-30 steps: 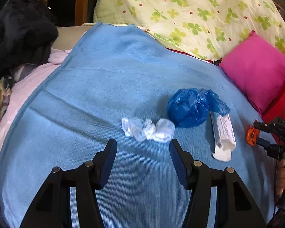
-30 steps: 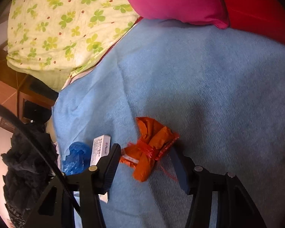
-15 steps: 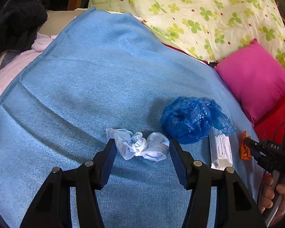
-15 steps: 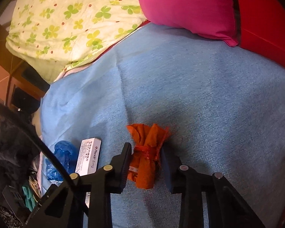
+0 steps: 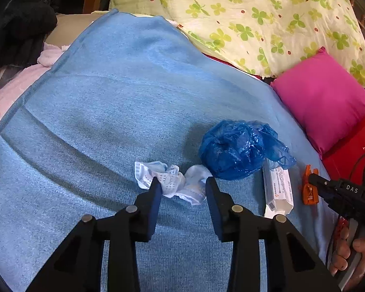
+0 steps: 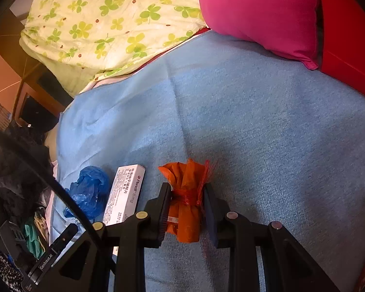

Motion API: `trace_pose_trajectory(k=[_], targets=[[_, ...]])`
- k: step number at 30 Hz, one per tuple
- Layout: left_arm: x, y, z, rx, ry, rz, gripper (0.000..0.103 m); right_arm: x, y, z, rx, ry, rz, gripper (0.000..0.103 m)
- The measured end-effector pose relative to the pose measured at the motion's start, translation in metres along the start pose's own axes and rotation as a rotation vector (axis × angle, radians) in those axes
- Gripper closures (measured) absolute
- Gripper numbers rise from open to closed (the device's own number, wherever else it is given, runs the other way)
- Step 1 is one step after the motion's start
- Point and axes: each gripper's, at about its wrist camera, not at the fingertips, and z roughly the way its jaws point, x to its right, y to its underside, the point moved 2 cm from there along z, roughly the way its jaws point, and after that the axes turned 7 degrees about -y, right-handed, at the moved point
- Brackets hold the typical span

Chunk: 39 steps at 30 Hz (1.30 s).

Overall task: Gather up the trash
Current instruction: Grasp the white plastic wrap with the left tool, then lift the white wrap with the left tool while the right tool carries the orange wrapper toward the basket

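Right gripper [image 6: 186, 203] clamps orange wrapper [image 6: 186, 194], just right of white box [image 6: 124, 194] on blue blanket [image 6: 255, 121].

Left gripper [image 5: 182, 189] jaws just closing, narrow, around white tissue wad [image 5: 172, 182], left of box; contact unclear.

Risks: soft wad slips out; pads snag blanket.

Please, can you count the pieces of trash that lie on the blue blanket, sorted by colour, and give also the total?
Blue: 1, the crumpled blue plastic bag
White: 2, the crumpled white tissue and the small white box
Orange: 1, the orange wrapper bundle
Total: 4
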Motion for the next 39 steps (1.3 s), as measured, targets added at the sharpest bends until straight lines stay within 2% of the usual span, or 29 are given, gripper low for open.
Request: trace_pose_trajectory(k=[10, 18, 23, 30, 36, 39], targets=[[-0.025, -0.015, -0.018, 0.038, -0.008, -0.068, 0.065, 0.008, 0.001, 0.002, -0.027, -0.009, 0.031, 0.074], [-0.010, -0.018, -0.048, 0.141, -0.042, 0.011, 0.068, -0.003, 0.001, -0.002, -0.015, -0.020, -0.002, 0.074], [-0.005, -0.017, -0.065, 0.183, -0.046, 0.022, 0.068, -0.017, 0.003, -0.018, 0.020, -0.045, -0.059, 0.074], [0.011, -0.004, -0.086, 0.207, -0.048, 0.065, 0.068, -0.035, 0.015, -0.038, 0.036, -0.064, -0.145, 0.074], [0.021, 0.009, -0.106, 0.221, -0.037, 0.063, 0.068, -0.039, 0.027, -0.053, 0.034, -0.081, -0.178, 0.074], [0.027, 0.019, -0.120, 0.251, -0.062, 0.071, 0.068, -0.042, 0.033, -0.063, 0.049, -0.085, -0.205, 0.074]])
